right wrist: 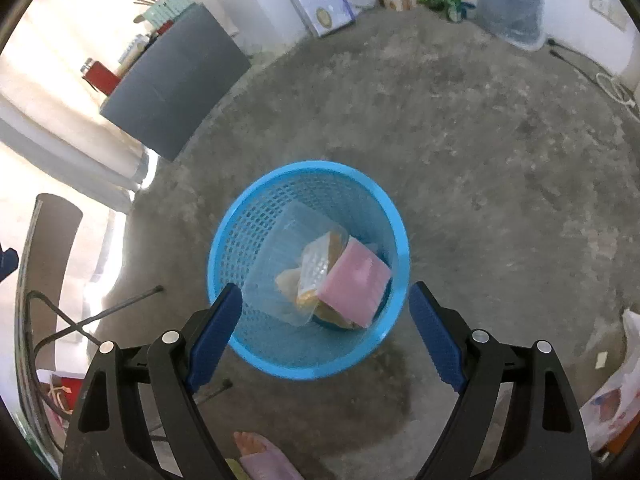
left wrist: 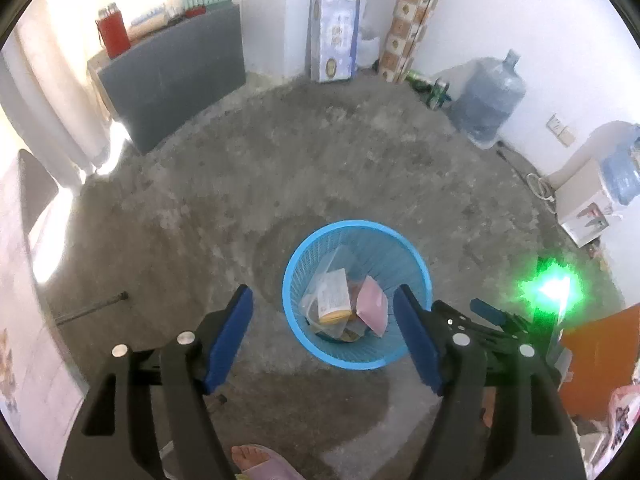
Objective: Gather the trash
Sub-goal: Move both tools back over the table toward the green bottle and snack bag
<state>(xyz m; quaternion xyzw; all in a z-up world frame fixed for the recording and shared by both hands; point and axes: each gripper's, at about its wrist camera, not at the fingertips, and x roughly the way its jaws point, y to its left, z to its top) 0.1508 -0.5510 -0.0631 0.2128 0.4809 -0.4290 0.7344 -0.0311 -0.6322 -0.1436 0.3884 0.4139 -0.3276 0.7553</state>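
The blue mesh basket [right wrist: 308, 272] stands upright on the bare concrete floor [right wrist: 480, 160], and I find the collected trash already inside it: a pink packet [right wrist: 354, 284] leaning against the right inner wall, a yellow-and-white packet [right wrist: 316, 270] to its left, and a clear plastic bag [right wrist: 292, 236] draped behind and around both. The pink packet's long axis runs from far-left to near-right across the basket's interior.

My right gripper [right wrist: 326, 300] hangs directly above the basket's near rim, blue pads spread wide with nothing between them. My left gripper [left wrist: 324, 304] is likewise spread and empty, its pads flanking the basket in that view. In the left wrist view the right tool's black frame and a green light [left wrist: 554, 290] sit just to the right of the left gripper. I judge the right gripper the nearer of the two, since the basket fills more of its view.

Further out, a dark grey cabinet [right wrist: 176, 84] stands far left, with water jugs [left wrist: 490, 100] and green cans [left wrist: 436, 90] along the far wall. A printed plastic bag [right wrist: 616, 392] lies near right on the floor; I cannot tell whether it counts as trash. If so, the next reach goes rightward, away from the basket.
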